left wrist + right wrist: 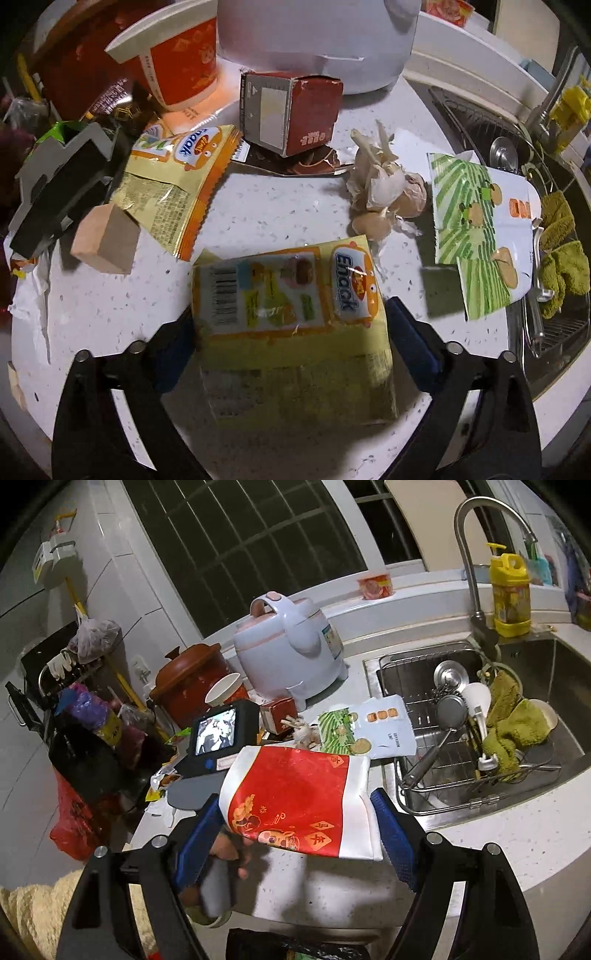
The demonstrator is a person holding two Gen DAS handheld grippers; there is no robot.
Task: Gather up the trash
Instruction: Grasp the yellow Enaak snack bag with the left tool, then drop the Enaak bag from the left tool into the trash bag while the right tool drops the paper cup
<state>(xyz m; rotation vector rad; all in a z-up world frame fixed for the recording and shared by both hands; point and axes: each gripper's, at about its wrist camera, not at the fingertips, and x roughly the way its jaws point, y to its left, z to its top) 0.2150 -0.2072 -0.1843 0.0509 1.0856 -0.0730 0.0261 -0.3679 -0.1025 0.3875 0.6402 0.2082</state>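
Your right gripper [295, 834] is clamped wide around a red-and-white paper cup [295, 797], lying sideways between the blue pads, held above the near counter edge with a dark bin bag [295, 949] just below. Your left gripper [288, 332] straddles a yellow snack wrapper [291, 314]; the pads seem to press its sides, though the wrapper hides the contact, so the hold may be loose. More trash lies farther off: a second snack wrapper [173, 184], a small red carton [291, 110] and a green-striped packet [476, 229]. The thin wrapper could slip free and fall short of the bag.
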